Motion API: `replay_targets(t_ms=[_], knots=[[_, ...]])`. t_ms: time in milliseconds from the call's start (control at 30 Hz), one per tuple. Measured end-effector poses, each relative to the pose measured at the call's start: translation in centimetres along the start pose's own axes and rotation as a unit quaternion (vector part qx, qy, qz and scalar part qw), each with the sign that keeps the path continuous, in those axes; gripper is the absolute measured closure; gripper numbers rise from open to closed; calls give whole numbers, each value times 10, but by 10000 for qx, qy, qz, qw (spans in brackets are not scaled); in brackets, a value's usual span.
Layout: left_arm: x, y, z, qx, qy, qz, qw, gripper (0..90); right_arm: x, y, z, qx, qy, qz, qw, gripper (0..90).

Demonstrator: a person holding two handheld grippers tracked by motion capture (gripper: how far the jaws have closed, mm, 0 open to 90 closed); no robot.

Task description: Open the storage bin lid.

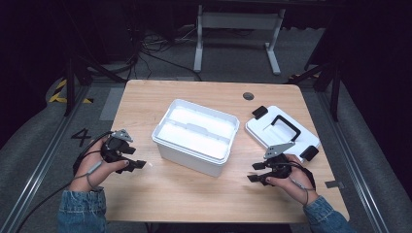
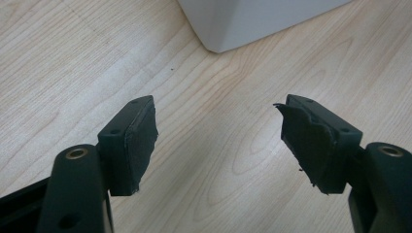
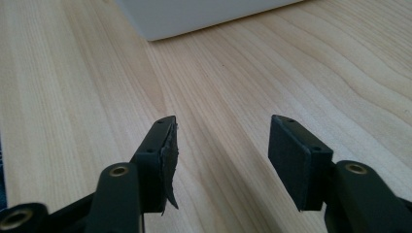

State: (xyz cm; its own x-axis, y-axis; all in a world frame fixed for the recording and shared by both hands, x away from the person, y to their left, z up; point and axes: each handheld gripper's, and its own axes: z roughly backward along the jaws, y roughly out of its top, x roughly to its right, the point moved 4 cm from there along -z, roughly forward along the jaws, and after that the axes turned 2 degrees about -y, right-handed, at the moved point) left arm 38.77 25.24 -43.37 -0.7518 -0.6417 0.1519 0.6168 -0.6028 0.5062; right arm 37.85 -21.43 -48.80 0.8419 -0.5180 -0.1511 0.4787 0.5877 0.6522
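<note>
A white plastic box (image 1: 196, 135) stands open in the middle of the wooden table (image 1: 180, 189); an inner tray with a small handle sits inside it. Its white lid (image 1: 282, 134), with a black handle and black latches, lies flat to the box's right. My left gripper (image 1: 140, 164) rests low on the table left of the box, open and holding nothing; a corner of the box (image 2: 252, 22) shows beyond its jaws (image 2: 218, 141). My right gripper (image 1: 255, 172) is open too, near the table's front right, just in front of the lid, with the box's side (image 3: 194, 14) ahead of it (image 3: 221, 150).
A round dark grommet (image 1: 248, 95) sits near the table's far edge. Beyond the table stands a white desk frame (image 1: 236, 29) with cables on the floor. Black stands and floor rails flank both sides. Bare wood lies between the grippers, in front of the box.
</note>
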Motion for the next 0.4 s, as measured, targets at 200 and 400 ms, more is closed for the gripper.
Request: replay_targets(t_ms=[200,400], knots=[[0,0,0,3,-5,-7,10000,297,0,-4,-7,53,-69,69,9999,441],[0,0,-1,2,-27,30,10000,296,0,-4,-9,76,-160,145,9997,436]])
